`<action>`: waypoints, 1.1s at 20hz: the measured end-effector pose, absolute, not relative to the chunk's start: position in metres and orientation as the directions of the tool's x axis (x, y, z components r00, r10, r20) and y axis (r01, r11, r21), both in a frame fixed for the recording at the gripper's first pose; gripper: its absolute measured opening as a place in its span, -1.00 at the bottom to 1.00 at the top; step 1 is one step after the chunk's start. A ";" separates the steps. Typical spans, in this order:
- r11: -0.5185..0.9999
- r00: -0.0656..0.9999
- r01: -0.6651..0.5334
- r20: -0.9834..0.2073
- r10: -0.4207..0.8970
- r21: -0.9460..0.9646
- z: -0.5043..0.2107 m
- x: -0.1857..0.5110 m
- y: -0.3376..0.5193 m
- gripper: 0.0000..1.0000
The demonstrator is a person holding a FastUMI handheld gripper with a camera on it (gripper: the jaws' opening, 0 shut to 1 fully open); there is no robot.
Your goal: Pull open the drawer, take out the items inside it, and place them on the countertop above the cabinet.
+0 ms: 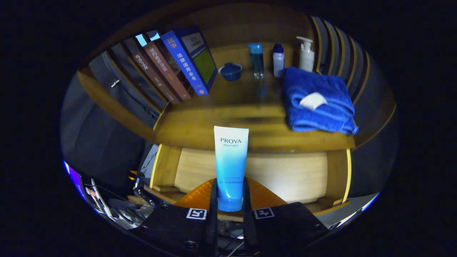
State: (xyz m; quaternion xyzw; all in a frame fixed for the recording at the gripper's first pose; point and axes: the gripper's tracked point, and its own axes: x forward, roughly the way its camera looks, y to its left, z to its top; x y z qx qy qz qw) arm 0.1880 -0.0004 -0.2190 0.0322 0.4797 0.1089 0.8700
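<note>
Tube (230, 160) pinched upright at its lower end between both fingers of the gripper (230, 200), held over the open drawer (285, 175) just short of the countertop (221, 125): lift clear of the edge, set down on bare wood left of the towel (319, 101).

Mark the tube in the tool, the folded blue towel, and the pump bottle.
tube (230, 164): gripper view, mid-body, above the tool (230, 203) fingers pressing its lower end.
folded blue towel (321, 89): gripper view, top fold, on the countertop.
pump bottle (306, 56): gripper view, its body, behind the towel.
</note>
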 end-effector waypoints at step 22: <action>0.996 0.472 -0.068 -0.882 -0.022 -0.062 -0.278 0.320 0.002 0.39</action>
